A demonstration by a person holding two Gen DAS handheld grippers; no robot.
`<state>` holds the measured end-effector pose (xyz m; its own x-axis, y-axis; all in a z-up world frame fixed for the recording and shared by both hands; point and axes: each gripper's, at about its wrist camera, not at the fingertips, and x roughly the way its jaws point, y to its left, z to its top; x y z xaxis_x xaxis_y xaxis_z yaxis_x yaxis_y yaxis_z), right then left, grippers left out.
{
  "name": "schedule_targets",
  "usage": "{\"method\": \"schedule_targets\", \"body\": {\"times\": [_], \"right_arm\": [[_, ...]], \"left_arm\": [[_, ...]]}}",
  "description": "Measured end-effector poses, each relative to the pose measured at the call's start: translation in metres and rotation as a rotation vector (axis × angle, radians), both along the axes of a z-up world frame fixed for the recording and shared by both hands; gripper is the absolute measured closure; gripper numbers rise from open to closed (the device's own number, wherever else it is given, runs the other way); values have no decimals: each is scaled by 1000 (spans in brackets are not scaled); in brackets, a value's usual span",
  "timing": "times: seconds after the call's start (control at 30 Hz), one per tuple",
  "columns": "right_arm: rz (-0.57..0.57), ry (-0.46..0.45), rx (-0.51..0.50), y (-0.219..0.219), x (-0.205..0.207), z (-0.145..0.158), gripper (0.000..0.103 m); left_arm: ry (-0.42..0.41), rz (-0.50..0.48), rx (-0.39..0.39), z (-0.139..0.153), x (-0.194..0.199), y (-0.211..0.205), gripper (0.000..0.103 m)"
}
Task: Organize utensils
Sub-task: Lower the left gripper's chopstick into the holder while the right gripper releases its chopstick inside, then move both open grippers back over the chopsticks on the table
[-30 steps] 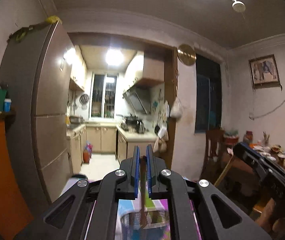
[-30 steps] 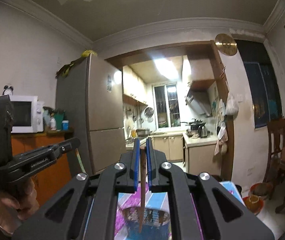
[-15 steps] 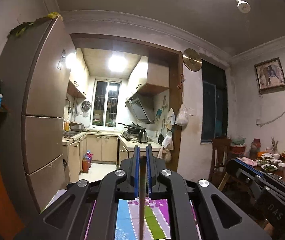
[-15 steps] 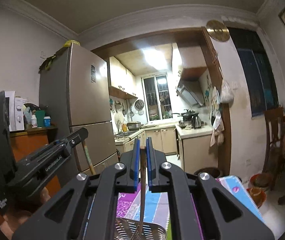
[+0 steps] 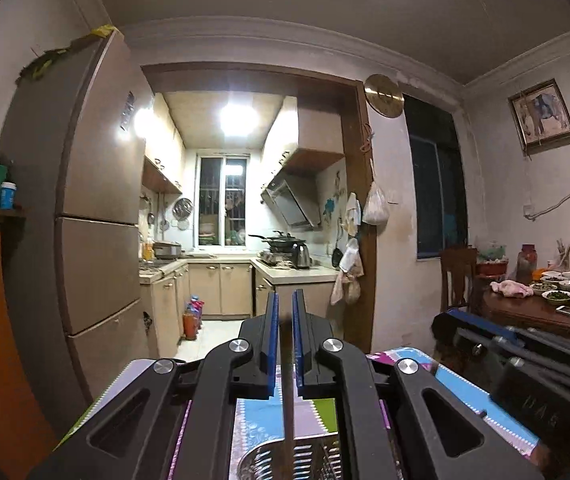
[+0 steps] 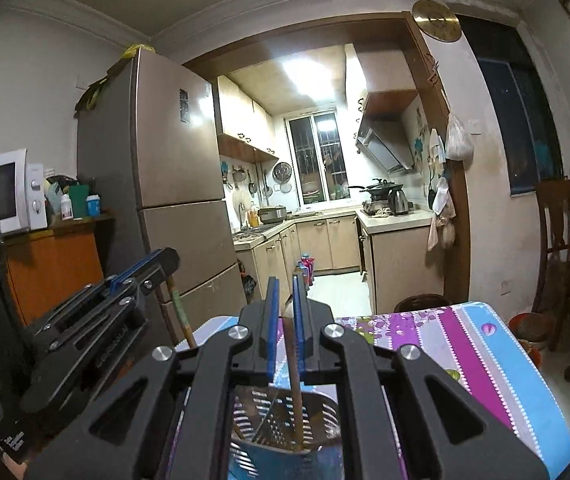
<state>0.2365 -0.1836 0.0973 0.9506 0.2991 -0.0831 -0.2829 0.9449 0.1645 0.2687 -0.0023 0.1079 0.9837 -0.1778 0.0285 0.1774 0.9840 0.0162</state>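
Note:
A perforated metal utensil holder (image 6: 269, 412) stands on the striped tablecloth (image 6: 465, 344). My right gripper (image 6: 284, 292) hangs level just above it. Its jaws are opening, and a brown chopstick (image 6: 295, 384) leans loose between them with its lower end inside the holder. My left gripper (image 5: 284, 304) is also opening. A dark chopstick (image 5: 287, 400) stands upright in the gap between its pads, running down to the holder's rim (image 5: 313, 460). Each gripper shows in the other's view: the left gripper (image 6: 141, 276) at the left, and the right gripper (image 5: 525, 360) at the right.
A tall fridge (image 6: 165, 160) and an orange cabinet (image 6: 53, 264) with a microwave (image 6: 1, 192) stand to the left. A dining table with bowls and a phone (image 5: 545, 304) and a wooden chair (image 5: 457, 276) are on the right. The kitchen doorway lies straight ahead.
Both grippers have sunk toward the table, so the holder sits closer under them. Their pads have parted slightly. The right chopstick now tilts with its end inside the holder.

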Motion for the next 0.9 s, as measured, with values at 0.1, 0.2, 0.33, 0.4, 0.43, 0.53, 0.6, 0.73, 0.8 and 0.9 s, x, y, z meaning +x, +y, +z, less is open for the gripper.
{"method": "schedule_targets", "body": {"times": [0.1, 0.2, 0.33, 0.4, 0.43, 0.53, 0.6, 0.73, 0.8, 0.9], "right_arm": [[-11, -17, 18, -6, -14, 7, 75], [-29, -57, 11, -15, -38, 21, 75], [-65, -115, 7, -43, -89, 38, 75], [-92, -139, -13, -60, -124, 41, 75], [-108, -151, -30, -70, -148, 40, 75], [-149, -146, -77, -86, -197, 28, 73], [-149, -112, -92, -89, -220, 14, 70], [-126, 16, -175, -76, -254, -36, 70], [-120, 106, -242, -57, -263, -72, 70], [-82, 234, -276, -34, -266, -116, 70]], "left_arm": [[2, 6, -6, 4, -10, 6, 75], [-30, 14, -12, 17, -36, 19, 72], [-101, 55, -61, 39, -97, 54, 44], [-135, 81, -64, 42, -138, 75, 32], [-144, 85, -53, 42, -156, 83, 32], [-131, 99, 12, 28, -207, 106, 29], [-94, 117, 67, 10, -235, 118, 29], [55, 142, 152, -42, -275, 133, 30], [164, 162, 207, -80, -290, 130, 40], [304, 135, 256, -131, -306, 118, 52]]}}
